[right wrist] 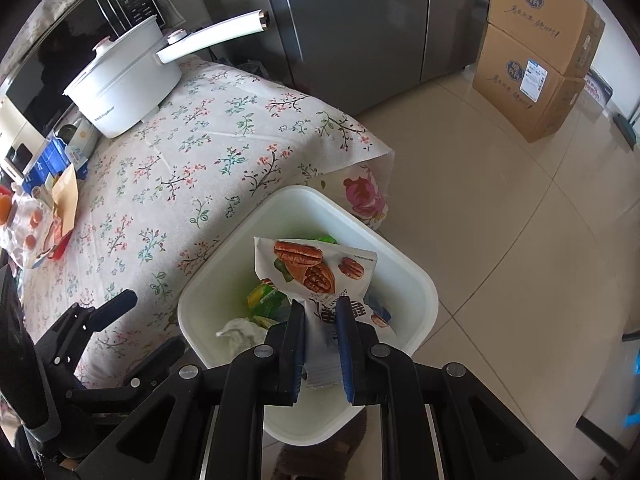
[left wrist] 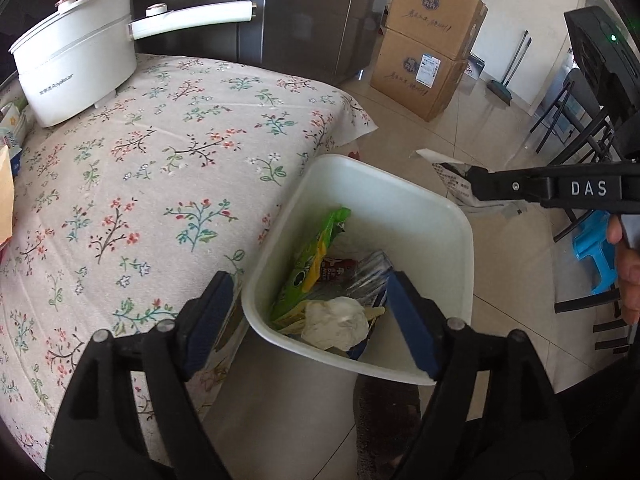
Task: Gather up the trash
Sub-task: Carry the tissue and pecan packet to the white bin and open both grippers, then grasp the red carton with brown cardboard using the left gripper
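Note:
A white trash bin (left wrist: 448, 216) stands on the floor beside the table; it also shows in the right wrist view (right wrist: 412, 276). Inside lie a green wrapper (left wrist: 316, 264), a crumpled tissue (left wrist: 340, 322) and other packets. My left gripper (left wrist: 312, 316) is open and empty above the bin's near rim. My right gripper (right wrist: 320, 320) is shut on a white pecan snack bag (right wrist: 316, 268) and holds it above the bin. In the left wrist view the right gripper (left wrist: 476, 186) comes in from the right with the bag (left wrist: 452, 180).
The table with a floral cloth (left wrist: 160, 168) stands left of the bin and bears a white electric pot (left wrist: 76, 64). Boxes and packets (right wrist: 52, 184) lie at its far left. Stacked cardboard boxes (left wrist: 428, 48) and a grey fridge (right wrist: 360, 20) stand behind. Black chairs (left wrist: 580, 120) are at the right.

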The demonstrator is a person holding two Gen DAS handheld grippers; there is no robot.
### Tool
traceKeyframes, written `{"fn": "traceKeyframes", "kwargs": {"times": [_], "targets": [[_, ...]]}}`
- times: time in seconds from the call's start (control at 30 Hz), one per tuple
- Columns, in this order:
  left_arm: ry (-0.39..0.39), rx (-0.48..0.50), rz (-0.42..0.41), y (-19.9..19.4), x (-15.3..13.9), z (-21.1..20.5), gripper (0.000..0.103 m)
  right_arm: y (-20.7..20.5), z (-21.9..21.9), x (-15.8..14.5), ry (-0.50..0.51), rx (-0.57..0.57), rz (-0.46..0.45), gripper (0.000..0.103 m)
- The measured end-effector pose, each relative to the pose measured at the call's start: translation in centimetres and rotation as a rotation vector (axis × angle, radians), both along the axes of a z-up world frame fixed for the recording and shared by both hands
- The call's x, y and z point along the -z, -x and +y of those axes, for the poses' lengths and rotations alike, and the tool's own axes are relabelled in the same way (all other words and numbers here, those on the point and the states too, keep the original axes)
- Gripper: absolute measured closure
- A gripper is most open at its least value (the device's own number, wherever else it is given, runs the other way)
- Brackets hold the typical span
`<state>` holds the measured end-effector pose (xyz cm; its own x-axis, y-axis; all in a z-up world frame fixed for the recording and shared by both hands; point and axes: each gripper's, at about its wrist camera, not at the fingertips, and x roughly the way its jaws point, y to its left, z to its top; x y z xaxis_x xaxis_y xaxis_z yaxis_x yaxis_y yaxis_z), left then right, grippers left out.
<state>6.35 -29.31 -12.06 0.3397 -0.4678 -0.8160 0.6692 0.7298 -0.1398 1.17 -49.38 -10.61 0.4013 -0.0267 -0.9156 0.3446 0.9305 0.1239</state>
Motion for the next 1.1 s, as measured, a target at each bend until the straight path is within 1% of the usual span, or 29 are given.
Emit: {"fn": "traceKeyframes", "kwargs": {"times": [0.1, 0.27, 0.3, 0.33, 0.4, 0.57, 0.77, 0.97, 1.1], "targets": [[-0.022, -0.021, -0.008, -0.3, -0.3, 0.6, 0.019, -0.1, 0.3, 0.0, 0.003, -0.004, 0.001, 0.087], [-0.042, -0.041, -0.034, -0.3, -1.0, 1.9, 0.014, -0.5, 0.9, -0.2, 0.037, 0.0, 0.011, 0.081], [-0.042, -0.044, -0.038, -0.2, -1.2, 2.2, 0.014, -0.6, 1.1, -0.2, 0.047, 0.001, 0.013, 0.074], [-0.045, -0.048, -0.043, -0.2, -1.3, 2.5, 0.014, -0.7, 1.2, -0.3, 0.055, 0.002, 0.014, 0.062], [-0.052, -0.055, -0.052, -0.2, -1.5, 3.1, 0.013, -0.7, 1.5, -0.5, 0.055, 0.009, 0.004, 0.049], [-0.059, -0.084, -0.061, -0.6, -2.1, 4.9, 0.013, -1.1, 2.3, -1.0, 0.05, -0.001, -0.013, 0.048], [-0.064, -0.133, -0.066, -1.4, -2.7, 7.5, 0.013, -2.2, 3.9, -1.4, 0.052, -0.019, -0.018, 0.044], [-0.061, -0.206, -0.071, -2.5, -3.6, 11.2, 0.013, -3.7, 6.6, -2.1, 0.081, -0.061, -0.032, 0.041], [-0.06, -0.27, -0.069, -3.5, -4.1, 14.0, 0.013, -4.8, 8.7, -2.5, 0.083, -0.092, -0.049, 0.038]]}}
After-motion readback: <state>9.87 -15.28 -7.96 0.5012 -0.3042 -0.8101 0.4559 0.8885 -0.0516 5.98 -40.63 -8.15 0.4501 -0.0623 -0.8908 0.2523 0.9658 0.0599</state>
